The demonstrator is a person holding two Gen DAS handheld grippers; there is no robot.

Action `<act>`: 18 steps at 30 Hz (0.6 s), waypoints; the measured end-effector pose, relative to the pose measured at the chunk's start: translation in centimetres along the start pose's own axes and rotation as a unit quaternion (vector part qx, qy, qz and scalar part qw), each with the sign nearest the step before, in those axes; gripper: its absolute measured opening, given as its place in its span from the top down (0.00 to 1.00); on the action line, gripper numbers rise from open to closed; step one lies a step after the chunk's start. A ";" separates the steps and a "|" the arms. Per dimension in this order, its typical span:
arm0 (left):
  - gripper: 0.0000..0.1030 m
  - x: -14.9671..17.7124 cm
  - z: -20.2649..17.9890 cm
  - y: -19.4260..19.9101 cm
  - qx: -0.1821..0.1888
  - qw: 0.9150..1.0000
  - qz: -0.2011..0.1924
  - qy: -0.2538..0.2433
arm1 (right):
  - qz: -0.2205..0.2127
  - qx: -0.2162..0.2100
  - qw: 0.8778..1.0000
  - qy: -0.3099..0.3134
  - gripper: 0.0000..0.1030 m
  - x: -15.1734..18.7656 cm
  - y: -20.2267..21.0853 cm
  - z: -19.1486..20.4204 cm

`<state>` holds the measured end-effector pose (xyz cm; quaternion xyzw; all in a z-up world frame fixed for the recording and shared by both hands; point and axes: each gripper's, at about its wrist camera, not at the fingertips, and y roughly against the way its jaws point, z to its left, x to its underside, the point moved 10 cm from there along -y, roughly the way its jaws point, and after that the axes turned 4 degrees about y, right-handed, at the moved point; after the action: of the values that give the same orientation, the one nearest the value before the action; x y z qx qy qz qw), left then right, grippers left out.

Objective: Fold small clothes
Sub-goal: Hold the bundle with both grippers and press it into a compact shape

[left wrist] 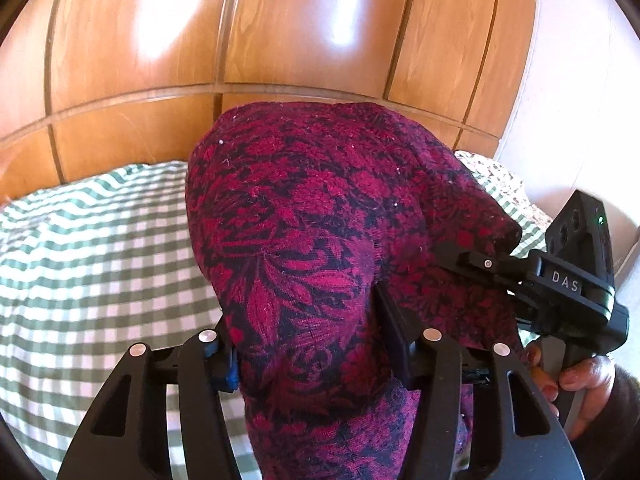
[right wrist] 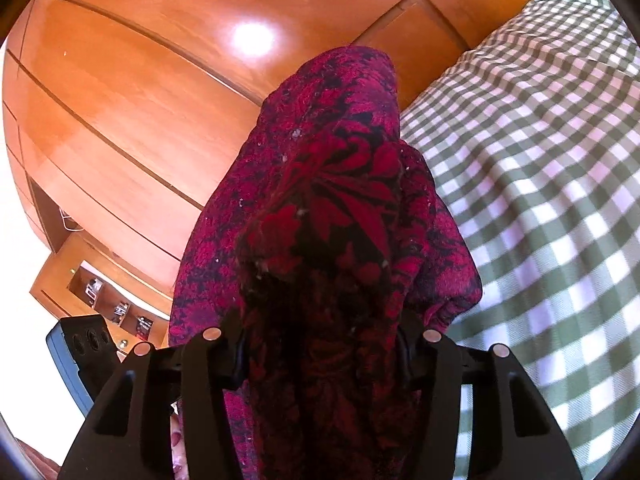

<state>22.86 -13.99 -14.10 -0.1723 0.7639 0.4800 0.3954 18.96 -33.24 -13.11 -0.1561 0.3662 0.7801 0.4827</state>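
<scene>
My left gripper [left wrist: 308,340] pinches the crimson floral garment [left wrist: 316,216], which rises toward twelve o'clock above the checked bedspread [left wrist: 92,248]. At three o'clock my right gripper [left wrist: 460,256] also bites it, jaws pressed onto cloth, wooden headboard [right wrist: 132,92] behind.

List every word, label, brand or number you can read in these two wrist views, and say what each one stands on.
"DAS": white letters on the black body of the right gripper, seen in the left wrist view as it grips the crimson and black floral knit garment.

Small items on the wooden shelf unit in the right wrist view: too small and blurred to read.

Nothing else carries legible text.
</scene>
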 end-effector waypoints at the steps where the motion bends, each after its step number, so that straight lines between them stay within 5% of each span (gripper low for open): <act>1: 0.48 -0.2 0.3 -0.1 -0.005 1.000 -0.002 0.000 | 0.001 -0.002 1.000 0.003 0.50 -0.2 -0.4 0.2; 18: 0.48 -6.7 6.6 -3.2 -0.083 0.994 -0.066 -0.001 | 0.005 -0.026 0.996 0.084 0.50 -5.7 -9.8 3.5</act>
<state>32.02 -10.61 -12.37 -0.2539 0.7081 0.5146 0.4114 30.63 -31.80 -11.42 -0.2313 0.3856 0.7762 0.4419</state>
